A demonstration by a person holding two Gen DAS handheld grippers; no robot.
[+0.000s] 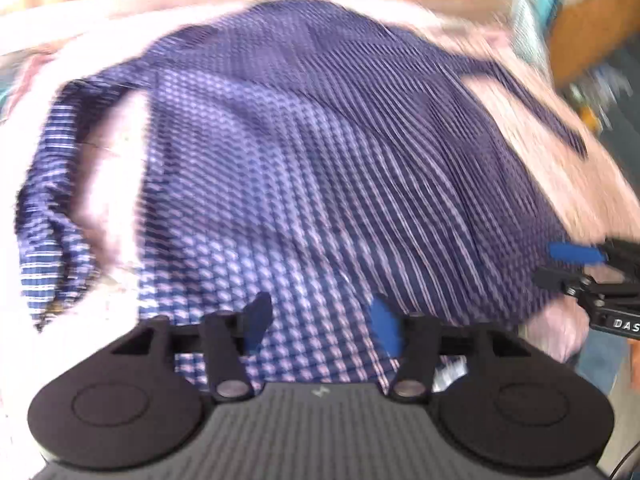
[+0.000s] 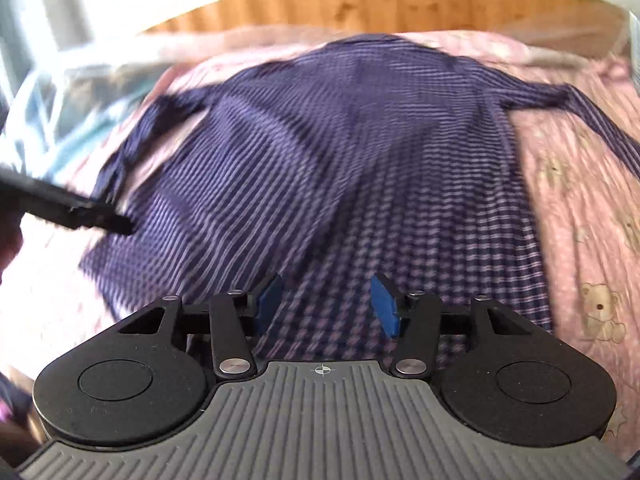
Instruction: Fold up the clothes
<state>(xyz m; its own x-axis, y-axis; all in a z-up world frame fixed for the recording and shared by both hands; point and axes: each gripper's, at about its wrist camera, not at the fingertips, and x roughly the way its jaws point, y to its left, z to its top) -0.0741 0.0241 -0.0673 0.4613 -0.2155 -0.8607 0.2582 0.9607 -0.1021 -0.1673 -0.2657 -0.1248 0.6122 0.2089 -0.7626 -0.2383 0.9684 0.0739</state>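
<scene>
From the left wrist view, the striped shirt (image 1: 320, 152) lies spread on the pink bedsheet (image 1: 560, 168), one sleeve (image 1: 52, 184) trailing off to the left with bare sheet between it and the body. The left gripper (image 1: 324, 320) hovers over the near hem, jaws apart, nothing between the blue pads (image 1: 384, 328). The right gripper (image 1: 588, 276) enters at the right edge by the shirt's side; its jaws cannot be judged here.

From the right wrist view, the right gripper (image 2: 326, 306) sits above the hem, jaws apart and empty. This view shows the wooden headboard (image 2: 380, 4), the other sleeve (image 2: 580, 116) stretched right, and bear prints (image 2: 600, 312) on the sheet. Both views are motion-blurred.
</scene>
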